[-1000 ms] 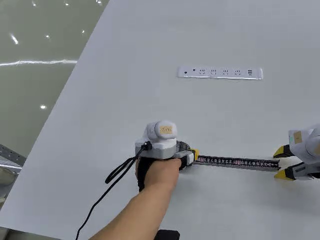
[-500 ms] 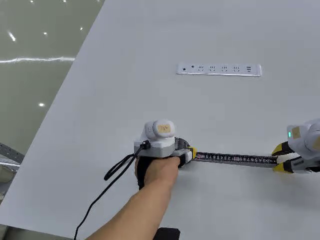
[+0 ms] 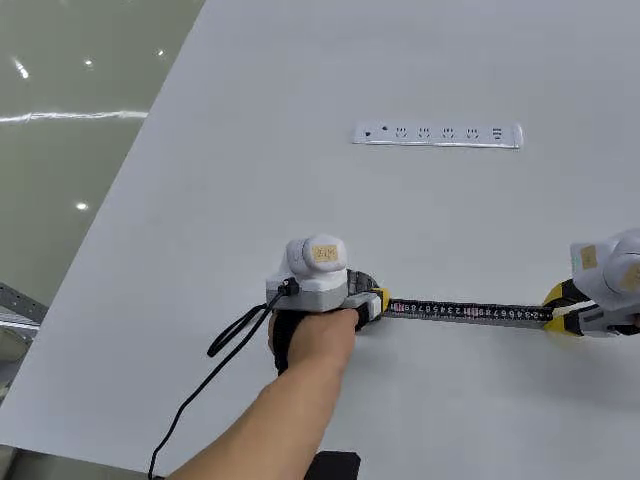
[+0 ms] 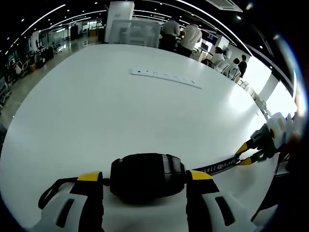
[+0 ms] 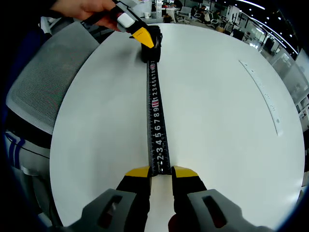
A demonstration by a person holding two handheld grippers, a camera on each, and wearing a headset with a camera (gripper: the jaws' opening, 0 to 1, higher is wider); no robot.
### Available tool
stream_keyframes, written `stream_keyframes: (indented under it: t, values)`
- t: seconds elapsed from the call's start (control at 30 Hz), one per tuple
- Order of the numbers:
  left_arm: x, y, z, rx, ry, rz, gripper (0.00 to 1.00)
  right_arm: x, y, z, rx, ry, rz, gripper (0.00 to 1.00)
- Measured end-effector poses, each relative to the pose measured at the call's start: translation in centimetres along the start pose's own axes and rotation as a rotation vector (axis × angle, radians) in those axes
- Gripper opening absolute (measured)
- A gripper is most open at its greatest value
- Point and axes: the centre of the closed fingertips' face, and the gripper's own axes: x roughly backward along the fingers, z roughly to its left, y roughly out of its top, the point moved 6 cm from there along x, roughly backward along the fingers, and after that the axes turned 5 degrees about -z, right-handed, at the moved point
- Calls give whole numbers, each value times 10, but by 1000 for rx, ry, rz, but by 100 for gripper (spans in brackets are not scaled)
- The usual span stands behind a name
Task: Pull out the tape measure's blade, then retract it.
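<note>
- Tape measure [image 3: 365,290] lies near the front edge of the table [image 3: 300,150] in the head view, gripped by the left tool [image 3: 378,302]; its blade [image 3: 465,311] runs flat across to the right tool [image 3: 553,312]. A power strip [image 3: 437,134] sits well apart.
- Left gripper view: both jaws press the flanks of the black case [image 4: 147,175], closed on it. It looks hard, compact and probably smooth, best held across those flanks.
- Right gripper view: jaws nearly together, clamped on the blade's end. The thin strip is likely stiff lengthwise yet springy, sharp-edged, and apt to snap back if released.
</note>
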Motion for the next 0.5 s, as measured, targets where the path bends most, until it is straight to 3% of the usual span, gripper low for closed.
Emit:
stream_keyframes:
  t: [0.5]
  values:
    - [4, 1, -5, -33, -14, -26, 59, 1, 1, 2, 5, 7, 4, 12]
